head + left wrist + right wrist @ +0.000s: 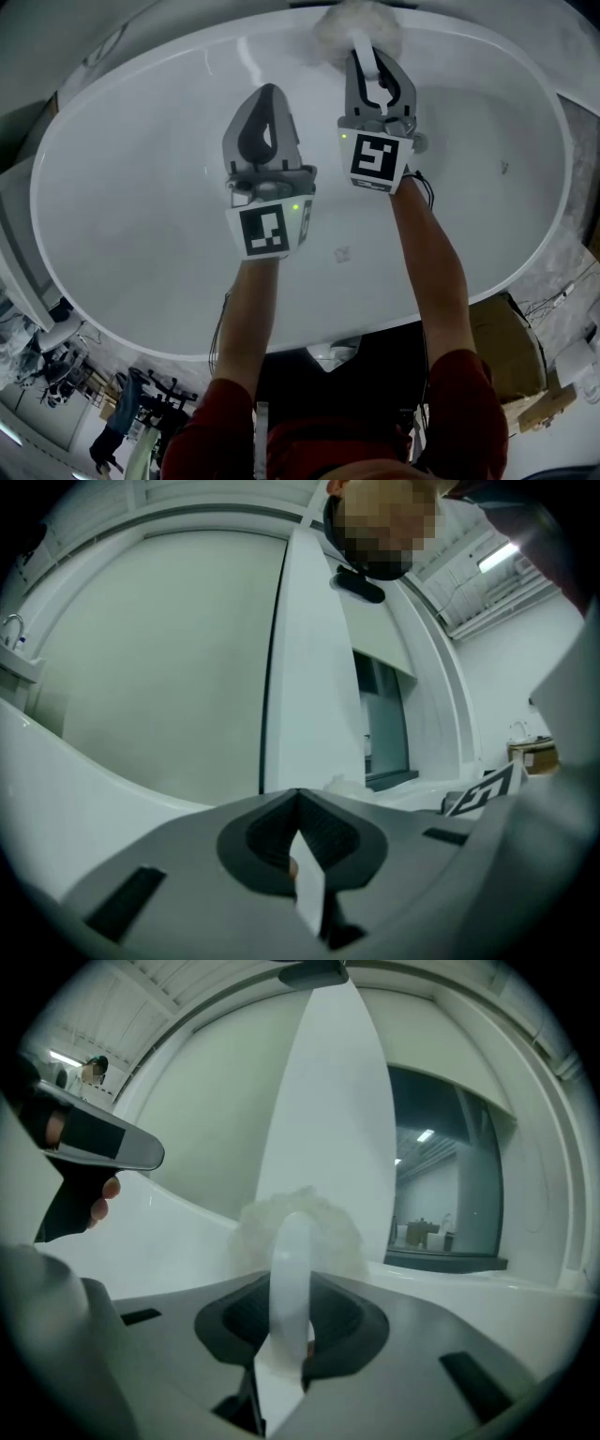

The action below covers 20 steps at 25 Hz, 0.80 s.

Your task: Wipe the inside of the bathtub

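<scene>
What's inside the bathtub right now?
The left gripper, jaws shut and empty, and the right gripper holding a fluffy scrubber by its handle. The tub wall under the scrubber is covered.

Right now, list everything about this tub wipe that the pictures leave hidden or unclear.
1. Head view: the fluffy scrubber is blurred and runs into the top edge.
2. Right gripper view: the white handle in the right tool hides where the scrubber meets the bathtub.
3. Head view: the left tool and right tool cover part of the bathtub floor; a small mark there is too small to identify.
</scene>
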Tool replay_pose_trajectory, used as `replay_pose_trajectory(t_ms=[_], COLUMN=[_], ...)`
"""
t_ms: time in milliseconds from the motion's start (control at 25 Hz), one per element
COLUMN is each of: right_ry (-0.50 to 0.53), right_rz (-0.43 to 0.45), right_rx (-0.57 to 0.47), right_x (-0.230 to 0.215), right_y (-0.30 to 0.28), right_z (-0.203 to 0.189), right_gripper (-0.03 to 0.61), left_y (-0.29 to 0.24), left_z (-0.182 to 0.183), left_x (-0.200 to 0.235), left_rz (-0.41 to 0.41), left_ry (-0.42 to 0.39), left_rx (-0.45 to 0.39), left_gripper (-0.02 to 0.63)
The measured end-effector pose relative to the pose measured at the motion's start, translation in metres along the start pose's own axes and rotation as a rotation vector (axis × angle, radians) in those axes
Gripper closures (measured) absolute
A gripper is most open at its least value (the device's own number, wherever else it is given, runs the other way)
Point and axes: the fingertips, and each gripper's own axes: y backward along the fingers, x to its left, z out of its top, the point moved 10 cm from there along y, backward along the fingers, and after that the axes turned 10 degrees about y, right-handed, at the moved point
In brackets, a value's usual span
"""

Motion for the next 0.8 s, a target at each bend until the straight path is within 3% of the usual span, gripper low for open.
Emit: replay_pose_trajectory(t_ms=[320, 560, 800], right_ry=[-0.009, -0.089, -0.116], right_rz=[-0.103, -0.261, -0.307], right_rx=[0.037, 0.12, 0.16], right_x=[-0.102, -0.182, -0.199], right_y=[0.02, 0.038, 0.046], right_z=[-0.057, -0.102, -0.113], right_gripper=[0.486, 0.486, 0.486], left_y=[-0.043, -0.066, -0.07], left_z=[-0.025, -0.039, -0.041], left_x=[-0.083, -0.134, -0.15], left_rz=[-0.061, -0.113, -0.139], left_ry=[0.02, 0.026, 0.018], left_rx=[0.011, 0.017, 0.018], left_gripper=[0.598, 0.598, 0.598])
